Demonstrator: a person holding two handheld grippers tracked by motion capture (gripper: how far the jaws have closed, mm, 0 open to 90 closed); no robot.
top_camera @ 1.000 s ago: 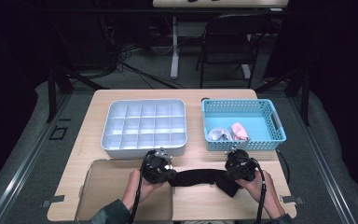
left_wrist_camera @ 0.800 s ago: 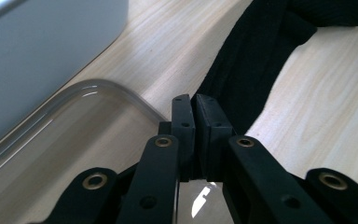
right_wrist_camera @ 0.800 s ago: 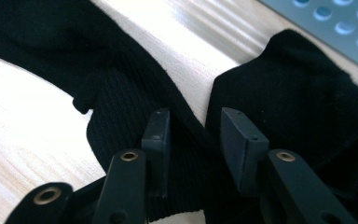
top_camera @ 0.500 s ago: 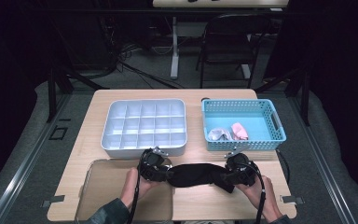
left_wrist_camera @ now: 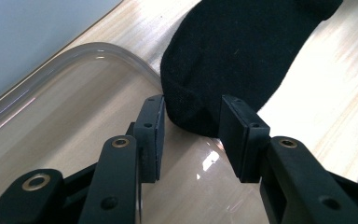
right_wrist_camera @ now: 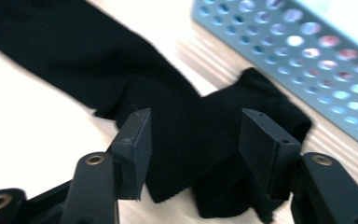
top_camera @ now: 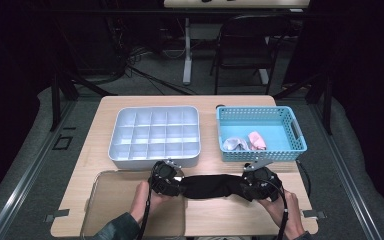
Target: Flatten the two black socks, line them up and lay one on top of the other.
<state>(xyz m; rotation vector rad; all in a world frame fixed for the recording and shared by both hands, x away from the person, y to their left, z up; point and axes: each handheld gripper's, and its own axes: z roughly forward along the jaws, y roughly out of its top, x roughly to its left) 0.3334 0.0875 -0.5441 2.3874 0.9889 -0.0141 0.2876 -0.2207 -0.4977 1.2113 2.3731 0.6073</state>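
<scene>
From the high view, a black sock [top_camera: 212,186] lies stretched flat at the table's 6 o'clock edge, between the left gripper [top_camera: 172,184] and right gripper [top_camera: 252,186], below the grey compartment tray [top_camera: 155,159]. In the left gripper view the jaws have just been opening and stand apart around the sock's end, over the clear tray [left_wrist_camera: 98,49]. In the right gripper view the jaws, just opening too, straddle the folded end near the blue basket [right_wrist_camera: 279,51]: the sock looks released, laid out.

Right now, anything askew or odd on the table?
Mostly tidy. The black sock lies flat, but its right end is folded over and bunched, and its left end overlaps the clear tray's rim. Both grippers' jaws have just been opening and straddle the sock ends without pinching.
</scene>
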